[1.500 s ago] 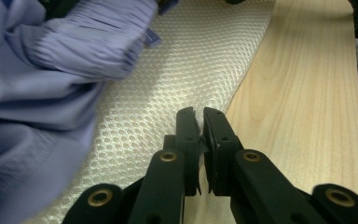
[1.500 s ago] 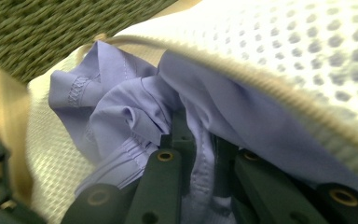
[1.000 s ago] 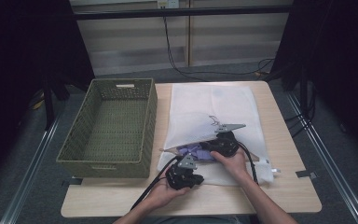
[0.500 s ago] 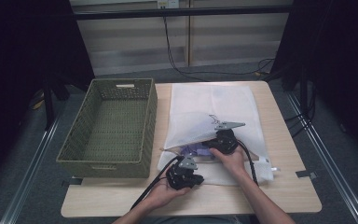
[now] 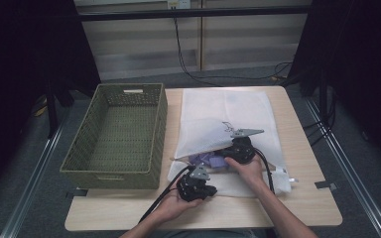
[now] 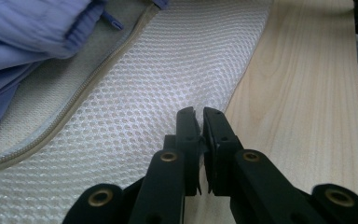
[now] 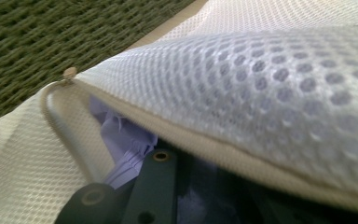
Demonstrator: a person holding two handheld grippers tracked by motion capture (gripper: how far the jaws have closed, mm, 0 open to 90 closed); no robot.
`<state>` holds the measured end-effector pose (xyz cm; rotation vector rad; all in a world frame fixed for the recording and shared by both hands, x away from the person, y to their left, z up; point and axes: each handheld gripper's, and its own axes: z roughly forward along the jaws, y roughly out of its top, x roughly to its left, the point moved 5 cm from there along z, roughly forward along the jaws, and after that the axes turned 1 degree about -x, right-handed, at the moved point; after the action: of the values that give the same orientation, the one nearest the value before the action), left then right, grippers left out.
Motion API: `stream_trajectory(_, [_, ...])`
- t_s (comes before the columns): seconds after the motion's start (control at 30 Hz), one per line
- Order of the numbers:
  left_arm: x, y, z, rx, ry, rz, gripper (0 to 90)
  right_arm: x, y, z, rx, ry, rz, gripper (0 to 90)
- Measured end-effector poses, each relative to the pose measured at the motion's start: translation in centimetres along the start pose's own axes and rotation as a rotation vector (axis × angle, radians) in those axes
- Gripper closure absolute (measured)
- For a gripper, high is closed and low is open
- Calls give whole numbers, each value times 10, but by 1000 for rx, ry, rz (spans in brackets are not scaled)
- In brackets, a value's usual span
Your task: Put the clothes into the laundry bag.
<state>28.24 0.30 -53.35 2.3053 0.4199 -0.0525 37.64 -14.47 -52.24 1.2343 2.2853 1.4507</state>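
The left gripper [image 6: 199, 116] has its jaws pressed together on the near edge of the white mesh bag [image 5: 238, 111], where it meets the worktop [image 6: 303, 93]; the right gripper [image 5: 230, 153] reaches inside the bag's open zip mouth among the purple garment [image 5: 206, 159], its jaws having just been opening, their tips hidden by mesh; no writing is readable; the woven basket [image 5: 119, 131] stands beside the bag.

High view: dim overall, the sides of the frame nearly black; the table [image 5: 307, 148] is evenly lit from above, with soft shadows. Left gripper view: sharp, bright mesh bag [image 6: 168, 70], mild glare on wood. Right gripper view: close mesh at right blurred, lower edge dark.
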Motion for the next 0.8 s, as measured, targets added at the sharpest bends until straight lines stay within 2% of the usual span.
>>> stream_trajectory(0.07, [0,0,1,-10,-4,9,855,3,0,-5,0,18,1,785])
stream_trajectory(0.1, [-1,1,2,-31,-5,-7,855,4,-1,-7,1,27,-5,770])
stream_trajectory(0.27, [-1,1,2,-35,-3,-9,854,10,-1,-20,-1,64,-6,668])
stream_trajectory(0.3, [0,0,0,-4,-1,-1,854,11,0,-22,0,67,-11,645])
stream_trajectory(0.37, [-1,1,2,-35,-6,-9,854,12,1,-28,-2,73,-17,609])
stream_trajectory(0.4, [0,0,0,-3,-3,0,854,12,1,-31,-2,80,-14,598])
stream_trajectory(0.47, [1,0,-1,9,-5,20,854,13,1,-37,-1,85,-20,574])
stream_trajectory(0.5, [1,0,0,-2,-5,7,854,14,0,-40,-3,94,-17,565])
stream_trajectory(0.7, [1,0,0,2,-4,9,854,23,-1,-57,-29,138,-23,611])
stream_trajectory(0.77, [1,0,0,6,-4,7,855,27,0,-60,-37,140,-38,622])
stream_trajectory(0.8, [1,0,0,7,-4,7,854,29,0,-60,-38,153,-38,676])
